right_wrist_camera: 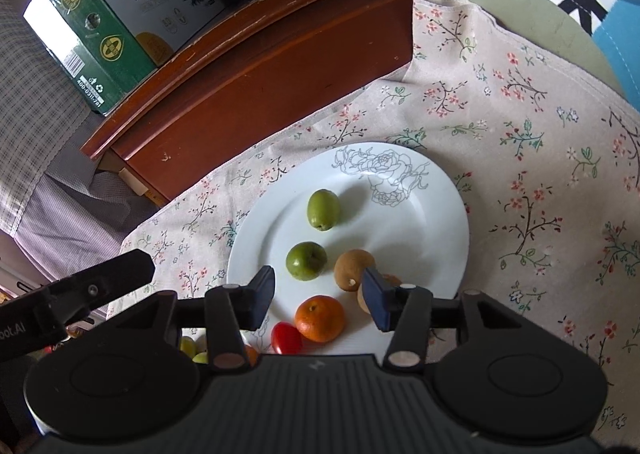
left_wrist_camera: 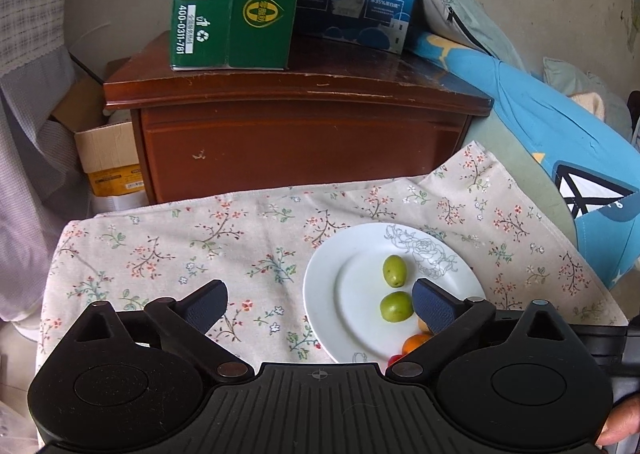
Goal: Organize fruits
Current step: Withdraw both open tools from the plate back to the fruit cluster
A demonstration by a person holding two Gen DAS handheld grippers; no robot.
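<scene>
On the plate, set on the floral cloth, lie two green fruits, a tangerine and a tomato, while the left gripper gapes wide and the right gripper stands partly open, both empty.

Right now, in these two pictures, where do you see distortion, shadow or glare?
Left wrist view: fisheye bends the cabinet top; dark vignette in the corners. Right wrist view: soft fruit shadows on the white plate, sheen on the cherry tomato, no harsh glare; both sharp.
</scene>
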